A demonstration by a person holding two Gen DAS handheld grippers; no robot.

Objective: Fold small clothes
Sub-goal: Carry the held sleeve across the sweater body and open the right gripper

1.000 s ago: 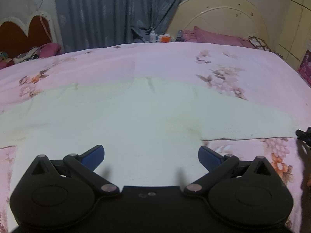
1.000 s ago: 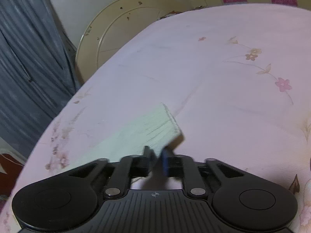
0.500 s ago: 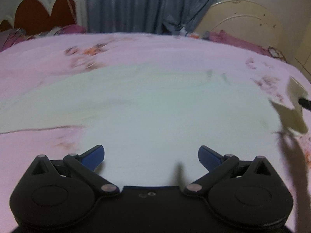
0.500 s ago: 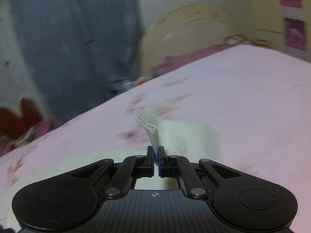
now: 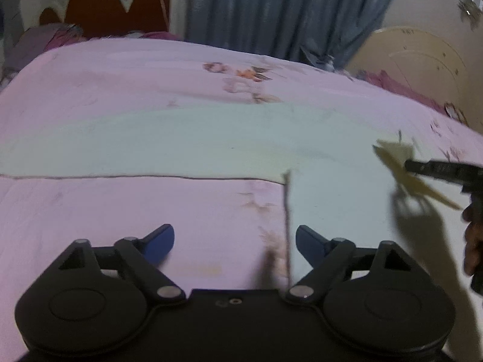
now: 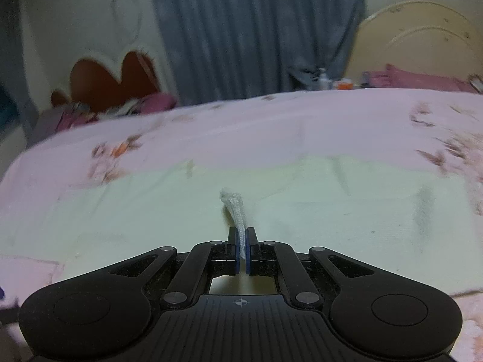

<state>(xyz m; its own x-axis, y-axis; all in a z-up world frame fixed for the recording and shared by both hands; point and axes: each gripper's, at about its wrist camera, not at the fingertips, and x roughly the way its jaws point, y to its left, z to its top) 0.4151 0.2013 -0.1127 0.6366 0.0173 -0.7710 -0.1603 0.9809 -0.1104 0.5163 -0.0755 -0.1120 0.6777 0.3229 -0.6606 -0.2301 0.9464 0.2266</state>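
A pale green cloth lies spread flat on the pink floral bedspread. My left gripper hovers low over the cloth's near left corner. Its jaws are closing but still wide apart. The cloth's side edge runs between them, close to the right finger, and no pad touches it. My right gripper is shut on a lifted corner of the cloth, held above the spread part. In the left wrist view the right gripper comes in from the right, the corner hanging from it.
A red heart-shaped headboard and a grey-blue curtain stand behind the bed. A cream round headboard with pink pillows is at the back right. Small bottles stand by the curtain. A hand shows at the right edge.
My left gripper has slid left from the cloth's middle to its side edge, jaws slightly narrower. My right gripper lifted the cloth's corner, rolled level and carried it over the spread cloth.
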